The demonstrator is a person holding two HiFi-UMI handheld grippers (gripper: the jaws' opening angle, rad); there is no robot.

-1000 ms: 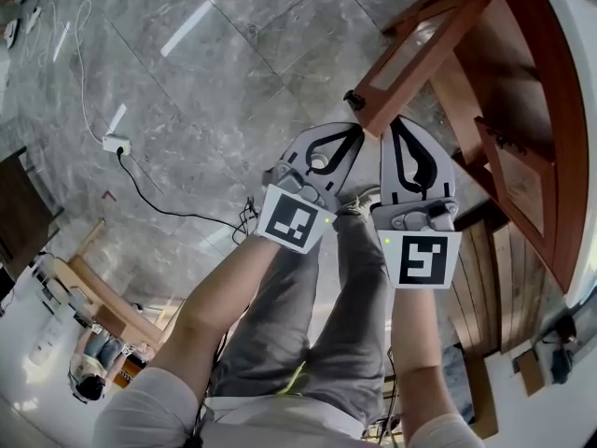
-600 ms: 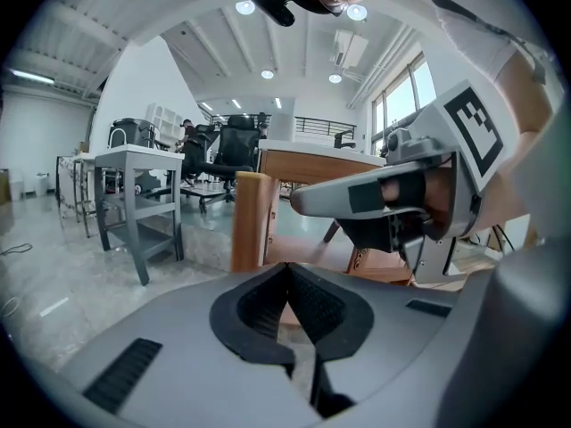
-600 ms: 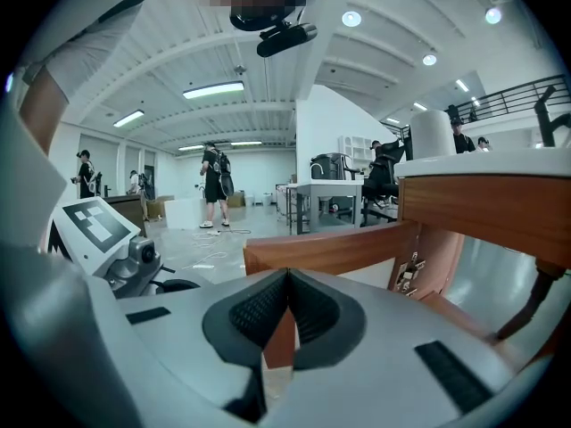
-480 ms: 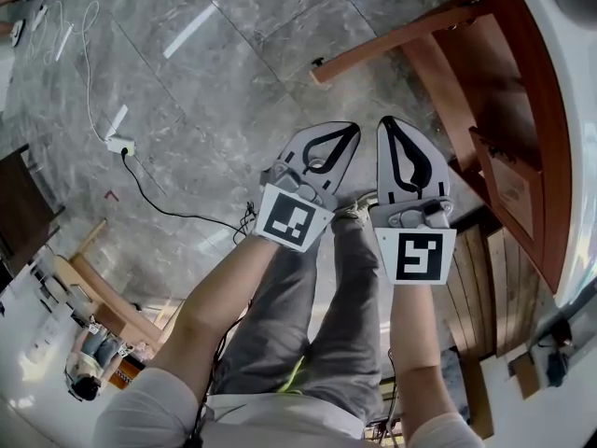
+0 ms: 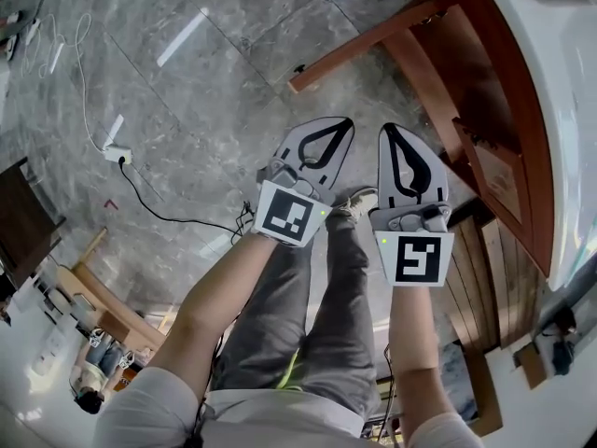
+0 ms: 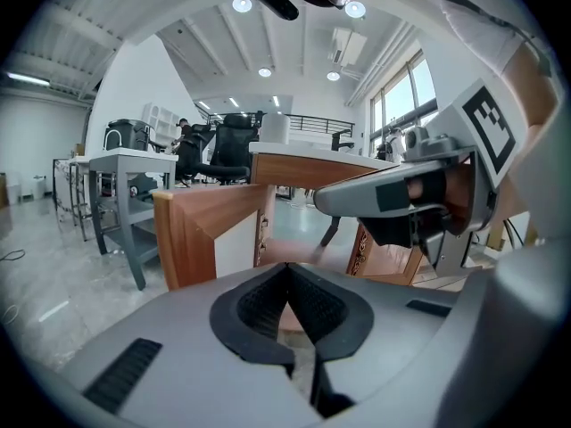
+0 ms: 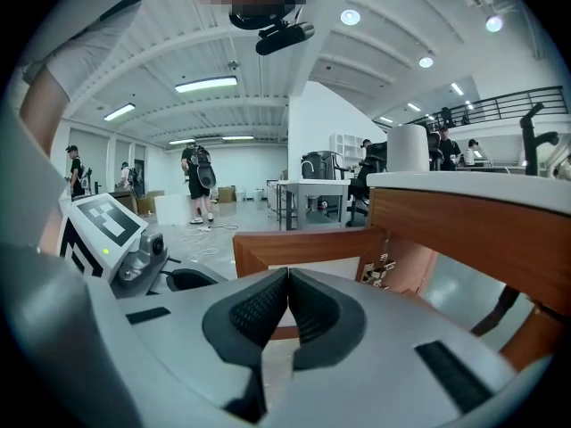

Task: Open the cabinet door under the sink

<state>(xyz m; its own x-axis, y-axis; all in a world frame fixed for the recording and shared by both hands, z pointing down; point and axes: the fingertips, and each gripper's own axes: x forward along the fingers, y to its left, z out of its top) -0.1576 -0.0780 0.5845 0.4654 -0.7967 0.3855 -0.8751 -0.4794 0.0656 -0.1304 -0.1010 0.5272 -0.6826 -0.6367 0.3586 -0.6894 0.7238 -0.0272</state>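
At upper right, cabinet (image 5: 508,82): wooden, below the white sink (image 5: 569,91).
Cabinet door (image 5: 373,40): swung wide open, apart from both grippers.
Left gripper (image 5: 343,127): fingers (image 6: 259,306) pressed together, empty.
Right gripper (image 5: 388,131): fingers (image 7: 259,315) pressed together, empty.

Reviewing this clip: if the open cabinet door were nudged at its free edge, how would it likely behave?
The cabinet door looks like a rigid wooden frame with a pale panel, so it probably would not flex. Hung on hinges, it should swing rather than slide. Standing wide open, it likely moves freely.
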